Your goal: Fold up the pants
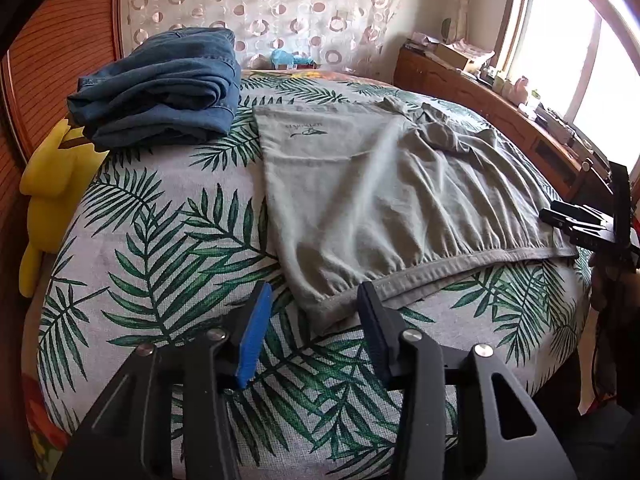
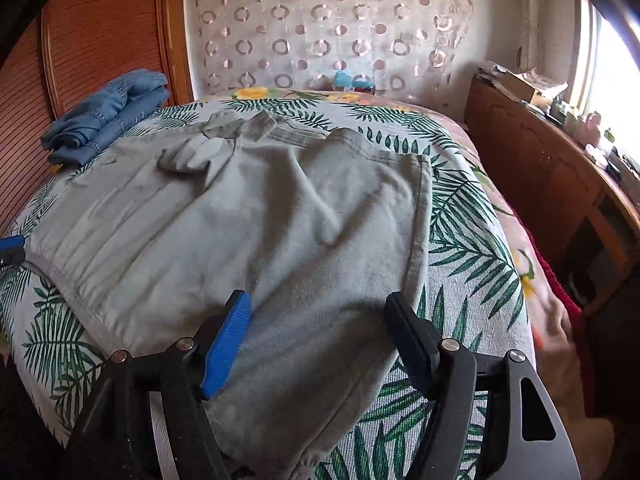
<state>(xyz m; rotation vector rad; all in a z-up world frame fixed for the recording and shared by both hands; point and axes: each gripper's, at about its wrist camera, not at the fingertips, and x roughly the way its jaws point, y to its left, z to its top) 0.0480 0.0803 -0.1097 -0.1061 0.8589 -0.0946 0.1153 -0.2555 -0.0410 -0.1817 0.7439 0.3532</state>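
Currently, the grey pants (image 2: 240,216) are being kept spread across the bed (image 1: 160,240), seemingly folded lengthwise only; further folds are being awaited. Both the left gripper (image 1: 312,320) and right gripper (image 2: 320,328) are being held released, grasping nothing.

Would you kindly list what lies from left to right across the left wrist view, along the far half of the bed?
Yellow plush toy → folded blue denim jeans → spread grey cotton pants → the right claw → wooden sideboard under the window.
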